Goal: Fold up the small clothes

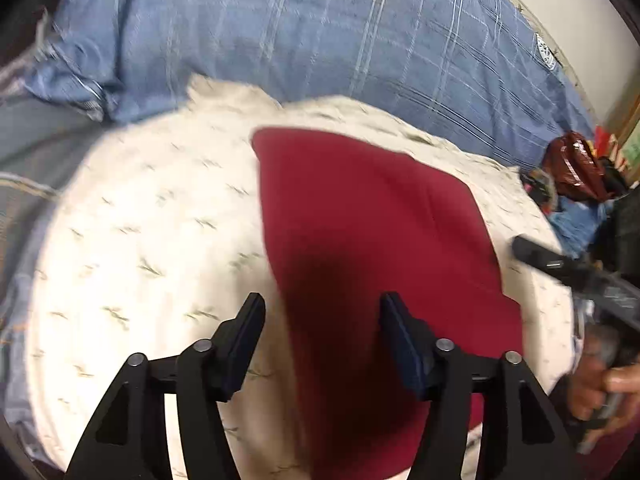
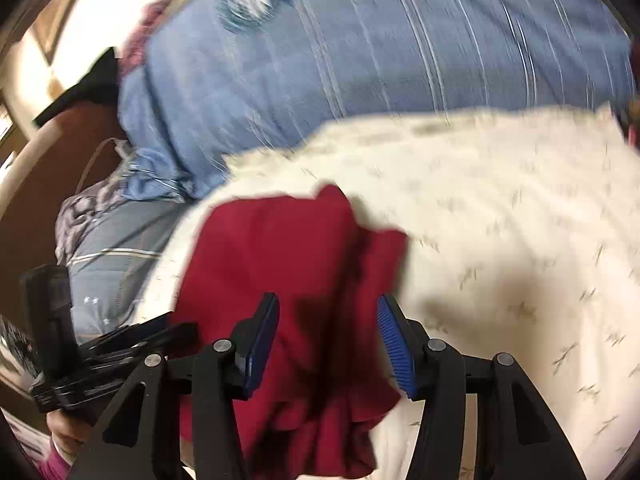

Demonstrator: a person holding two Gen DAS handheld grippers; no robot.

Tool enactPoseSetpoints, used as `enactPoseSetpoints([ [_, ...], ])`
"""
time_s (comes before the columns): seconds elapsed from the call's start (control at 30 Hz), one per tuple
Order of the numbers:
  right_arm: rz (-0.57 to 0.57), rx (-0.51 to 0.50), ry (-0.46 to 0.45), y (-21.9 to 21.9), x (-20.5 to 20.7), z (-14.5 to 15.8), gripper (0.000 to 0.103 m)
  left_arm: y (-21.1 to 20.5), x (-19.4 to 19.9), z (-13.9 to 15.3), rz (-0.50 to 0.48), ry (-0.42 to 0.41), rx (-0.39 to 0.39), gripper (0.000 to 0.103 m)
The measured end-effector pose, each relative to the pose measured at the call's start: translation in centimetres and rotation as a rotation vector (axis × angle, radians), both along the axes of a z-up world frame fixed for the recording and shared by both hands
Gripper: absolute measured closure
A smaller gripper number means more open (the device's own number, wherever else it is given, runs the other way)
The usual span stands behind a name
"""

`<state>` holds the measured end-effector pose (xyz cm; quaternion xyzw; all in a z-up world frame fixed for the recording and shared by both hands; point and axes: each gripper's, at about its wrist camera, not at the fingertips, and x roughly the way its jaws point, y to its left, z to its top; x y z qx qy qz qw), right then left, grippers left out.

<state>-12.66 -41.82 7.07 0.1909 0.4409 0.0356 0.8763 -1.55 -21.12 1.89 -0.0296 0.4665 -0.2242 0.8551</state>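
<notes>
I have both grippers spread wide with nothing between their pads: the left gripper (image 1: 322, 300) hangs over the near part of the red cloth (image 1: 372, 240), and the right gripper (image 2: 328, 304) hangs over the same cloth from the other side. The cloth lies on the cream sheet (image 1: 152, 240), roughly in its middle and running toward the near edge, with a blue pillow (image 1: 320, 32) along the sheet's far edge. From the left wrist it looks mostly flat, with one clean far corner; from the right wrist its near part is bunched into soft ridges and a small flap sticks up at the far edge. Both views are smeared, so I cannot tell exactly how the layers stack. I judge it light, limp and thin, with no stiffness to keep a shape, so it will sag and slide on the sheet if I drag it. I would pinch it at corners or along a hem, one gripper to each, closing low enough to catch the cloth but not the sheet beneath, since both are soft. The bunched near edge probably needs pulling flat before any fold holds.
</notes>
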Motion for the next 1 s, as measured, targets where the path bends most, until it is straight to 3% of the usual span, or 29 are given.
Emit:
enactPoseSetpoints([
  [0.07,0.064,-0.001,-0.041,1.5,-0.1,1.4,0.051,-0.2,-0.8,0.1,0.014,-0.021,0.031,0.04],
  [0.17,0.142,-0.003,-0.053,3.6,0.6,1.2,0.056,-0.2,-2.3,0.3,0.032,-0.053,0.067,0.038],
  [0.33,0.126,-0.195,0.043,5.3,3.6,-3.7,0.075,0.2,-4.9,0.9,0.052,-0.1,0.098,0.033],
  [0.53,0.091,-0.201,0.021,4.8,3.7,-3.5,0.071,0.3,-7.1,1.5,0.072,-0.142,0.142,0.032],
  [0.77,0.146,-0.23,-0.034,6.2,-0.6,-0.9,0.062,0.4,-7.9,2.2,0.106,-0.142,0.152,0.032],
  [0.9,0.122,-0.307,0.025,6.3,-1.3,-3.3,0.061,0.5,-8.5,2.9,0.119,-0.152,0.138,0.033],
  [1.0,0.097,-0.259,0.021,5.8,-2.0,-3.2,0.061,0.4,-9.3,3.5,0.117,-0.173,0.146,0.033],
])
